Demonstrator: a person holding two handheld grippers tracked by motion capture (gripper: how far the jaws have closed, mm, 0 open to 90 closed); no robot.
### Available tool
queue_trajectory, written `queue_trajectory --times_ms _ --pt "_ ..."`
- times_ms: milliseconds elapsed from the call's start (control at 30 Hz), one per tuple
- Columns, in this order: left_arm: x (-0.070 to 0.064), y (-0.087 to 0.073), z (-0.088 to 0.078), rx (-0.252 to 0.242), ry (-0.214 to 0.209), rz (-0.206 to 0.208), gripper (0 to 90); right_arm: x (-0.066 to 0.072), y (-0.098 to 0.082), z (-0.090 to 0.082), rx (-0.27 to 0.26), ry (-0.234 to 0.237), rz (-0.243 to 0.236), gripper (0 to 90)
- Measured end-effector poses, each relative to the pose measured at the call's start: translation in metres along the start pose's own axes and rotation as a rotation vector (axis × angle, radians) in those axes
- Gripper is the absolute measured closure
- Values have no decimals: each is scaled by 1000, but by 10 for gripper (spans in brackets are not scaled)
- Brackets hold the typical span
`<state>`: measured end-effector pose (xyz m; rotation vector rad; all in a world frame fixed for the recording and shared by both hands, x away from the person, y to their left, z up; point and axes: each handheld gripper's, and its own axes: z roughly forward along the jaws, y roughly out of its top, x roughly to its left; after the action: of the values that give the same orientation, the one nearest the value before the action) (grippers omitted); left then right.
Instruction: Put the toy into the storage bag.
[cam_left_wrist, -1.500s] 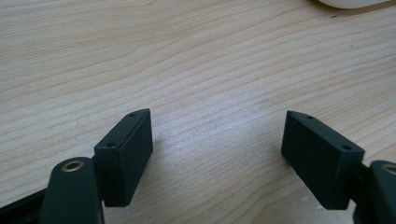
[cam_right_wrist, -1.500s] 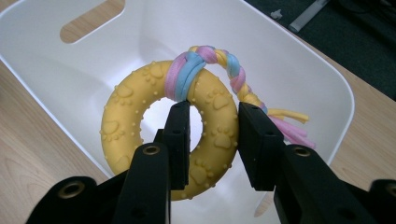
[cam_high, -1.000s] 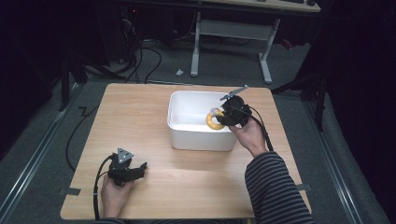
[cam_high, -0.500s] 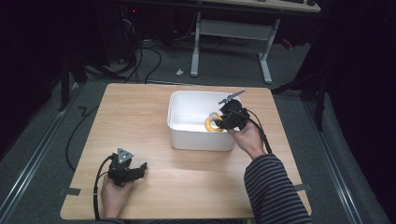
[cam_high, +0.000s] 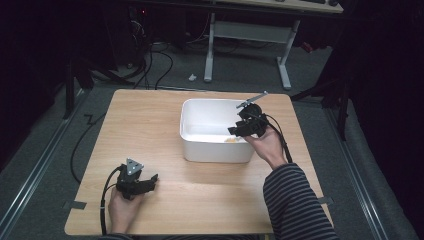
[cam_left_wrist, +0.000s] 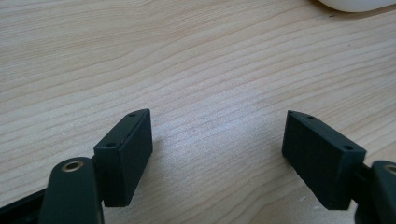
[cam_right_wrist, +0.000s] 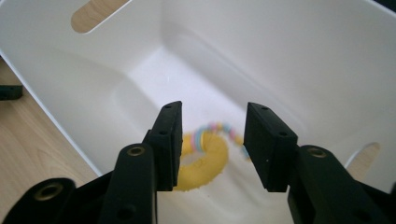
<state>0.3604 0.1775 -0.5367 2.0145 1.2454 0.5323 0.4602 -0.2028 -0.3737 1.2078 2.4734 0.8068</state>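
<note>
Released since a second earlier, the yellow ring toy (cam_right_wrist: 205, 161) lay on the white bin's (cam_high: 215, 150) floor, below the right tool (cam_right_wrist: 212, 140), whose jaws stood apart and empty. At seven o'clock on the surface (cam_high: 200, 200), the left tool (cam_left_wrist: 217, 158) rested wide open.

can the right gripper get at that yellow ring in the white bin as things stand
Probably yes. The right gripper hangs over the open-topped white bin with its jaws apart, and the yellow ring lies on the bin floor right below the jaws, with nothing lying between them.
</note>
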Motion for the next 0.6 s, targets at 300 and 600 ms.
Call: queue_trajectory --times_ms 300,600 --pt "0 0 0 0 0 1 248 4 -8 -18 -120 -40 40 545" --pt "0 0 0 0 0 -1 250 -7 -22 -33 -177 -53 59 540"
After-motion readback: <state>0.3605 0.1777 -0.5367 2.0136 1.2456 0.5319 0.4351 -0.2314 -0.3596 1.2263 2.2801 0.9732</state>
